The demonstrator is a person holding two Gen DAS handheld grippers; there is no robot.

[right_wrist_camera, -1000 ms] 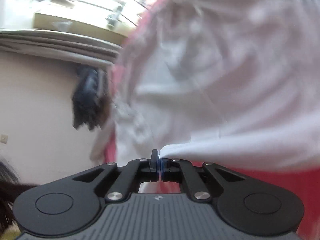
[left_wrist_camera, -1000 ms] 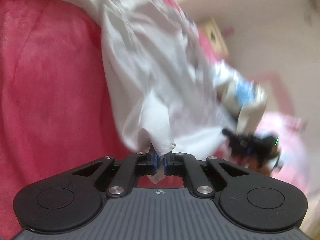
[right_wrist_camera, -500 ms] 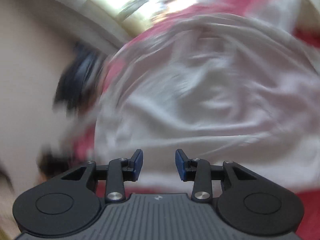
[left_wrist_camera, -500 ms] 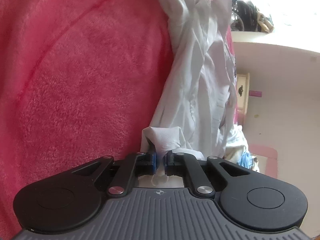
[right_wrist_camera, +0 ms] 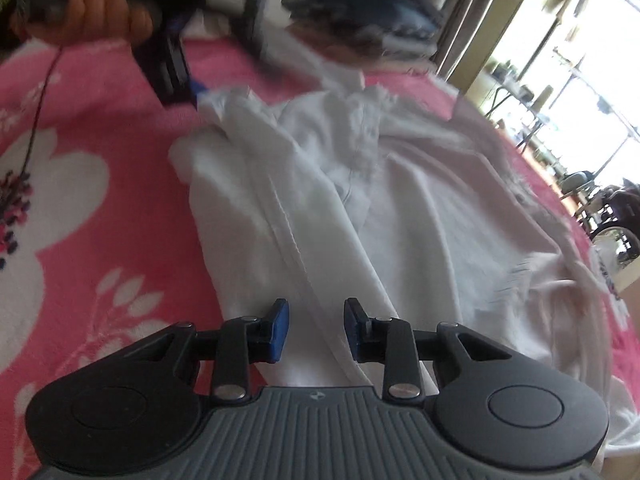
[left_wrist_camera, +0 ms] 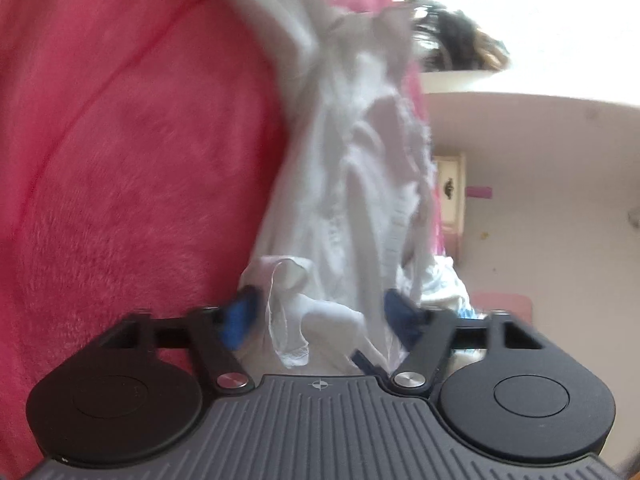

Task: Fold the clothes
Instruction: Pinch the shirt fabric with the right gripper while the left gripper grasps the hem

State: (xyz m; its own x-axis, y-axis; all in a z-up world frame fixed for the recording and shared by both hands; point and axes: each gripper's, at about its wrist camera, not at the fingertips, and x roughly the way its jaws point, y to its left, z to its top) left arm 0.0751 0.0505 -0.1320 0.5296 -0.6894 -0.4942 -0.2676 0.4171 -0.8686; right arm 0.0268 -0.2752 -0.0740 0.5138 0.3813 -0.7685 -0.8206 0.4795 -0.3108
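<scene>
A white garment [right_wrist_camera: 360,200] lies rumpled on a pink blanket [right_wrist_camera: 80,200]. My right gripper [right_wrist_camera: 316,328] is open and empty, just above the garment's near edge. My left gripper [left_wrist_camera: 320,316] is open; a bunched white fabric corner [left_wrist_camera: 292,312] sits loose between its blue pads [left_wrist_camera: 240,316]. In the right wrist view the left gripper [right_wrist_camera: 192,88] shows at the garment's far left corner, held by a hand [right_wrist_camera: 100,12].
The pink blanket [left_wrist_camera: 120,160] has white flower prints. A dark pile of clothes [right_wrist_camera: 360,0] lies at the far edge. A wall, a small cabinet [left_wrist_camera: 450,188] and a bright window [right_wrist_camera: 580,60] stand beyond.
My left gripper has opened and released the fabric corner. My right gripper, open since half a second ago, has swung to look along the garment lying on the blanket.
</scene>
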